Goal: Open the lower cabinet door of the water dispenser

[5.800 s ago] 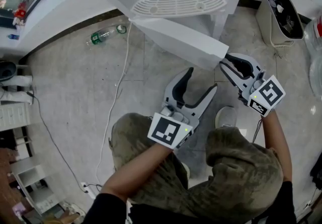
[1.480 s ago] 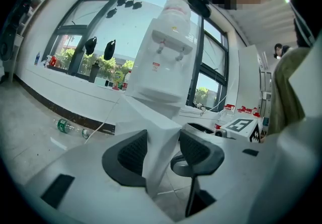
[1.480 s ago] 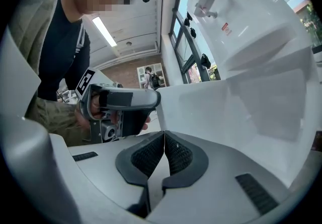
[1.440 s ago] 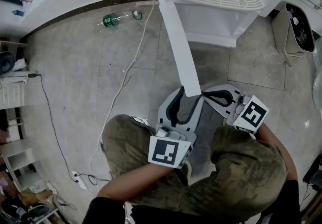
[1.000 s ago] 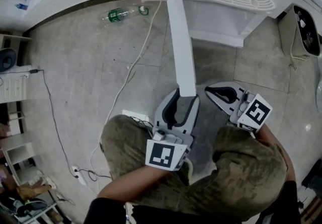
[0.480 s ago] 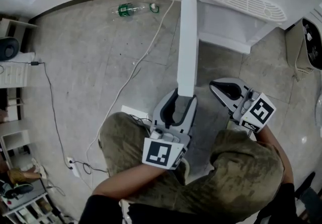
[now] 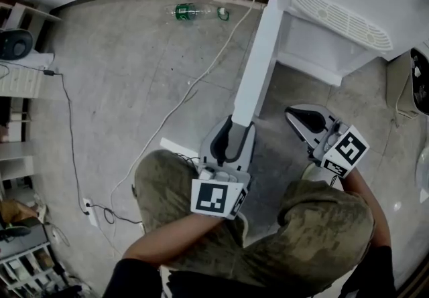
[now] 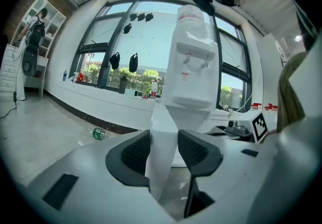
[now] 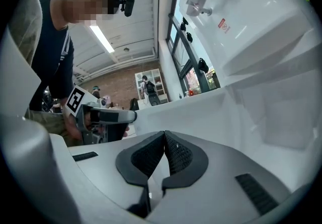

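Grey floor tiles (image 7: pixel 120 76) spread before the water dispenser (image 7: pixel 315 42), whose lower cabinet door (image 7: pixel 258 62) stands swung wide open, seen edge-on. The left gripper (image 7: pixel 236 130), its jaws just closing, clamps the door's free edge, probably to steer the swing. The right gripper (image 7: pixel 292 116) hangs just beside it, jaws pressed together on nothing.

Plain white: water dispenser (image 7: pixel 335 29) and cabinet door (image 7: pixel 258 69). Light grey: left gripper (image 7: pixel 236 126) and right gripper (image 7: pixel 290 114), with black cross-hatched pads (image 8: pixel 136 152) and black-and-white square markers. Mottled olive: trousers (image 7: pixel 328 223). Speckled grey tile: floor (image 7: pixel 114 89). Green, upper centre: bottle (image 7: pixel 186 11).
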